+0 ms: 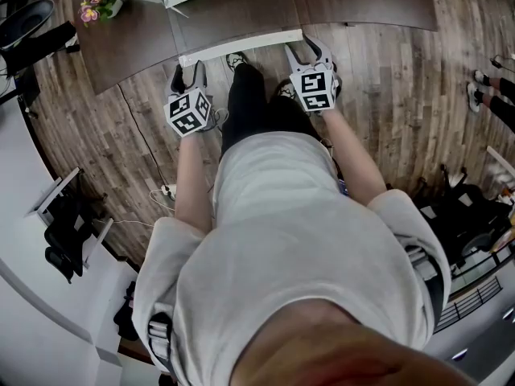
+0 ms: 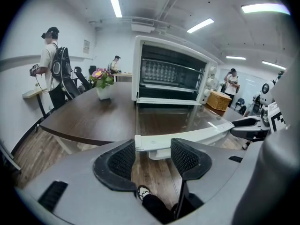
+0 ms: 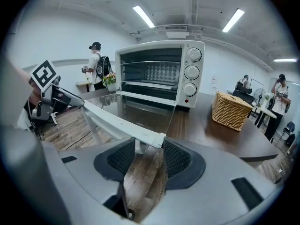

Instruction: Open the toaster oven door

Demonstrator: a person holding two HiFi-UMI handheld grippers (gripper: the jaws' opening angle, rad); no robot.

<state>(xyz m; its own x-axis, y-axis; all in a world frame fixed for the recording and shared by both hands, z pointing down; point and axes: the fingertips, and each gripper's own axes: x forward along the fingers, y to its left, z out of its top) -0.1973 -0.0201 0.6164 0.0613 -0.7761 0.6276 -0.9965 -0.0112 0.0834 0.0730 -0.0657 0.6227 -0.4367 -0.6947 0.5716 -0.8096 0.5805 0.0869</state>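
1. A wood-plank floor [image 1: 402,95] runs under a dark brown surface [image 1: 137,39] in a bright office with strip lights on the ceiling.
2. The left gripper [image 2: 152,146] has its jaws spread. The left end of the white door handle [image 2: 187,136] lies at their tips, and the bar runs on across the right-hand pad. I cannot tell whether the pads touch it.
3. The right gripper [image 3: 149,151] is spread too, with the handle's right end just between its fingertips. Here also contact is unclear.
4. In the head view both grippers sit side by side at the surface's edge, one at each end of the handle, above the person's dark trousers and shoe [image 1: 236,59].
5. The glass door [image 3: 140,109] lies swung down flat, level with the surface and reaching out past its edge, with the handle at its near edge.
6. Behind it the white toaster oven [image 3: 187,46] stands on the surface with its cavity and rack exposed and three knobs [image 3: 191,71] down its right side.
7. A small pot of flowers [image 2: 103,78] stands to the oven's left, and a wicker basket [image 3: 232,109] to its right.
8. Farther back, a person with a backpack [image 2: 49,64] stands by the wall.
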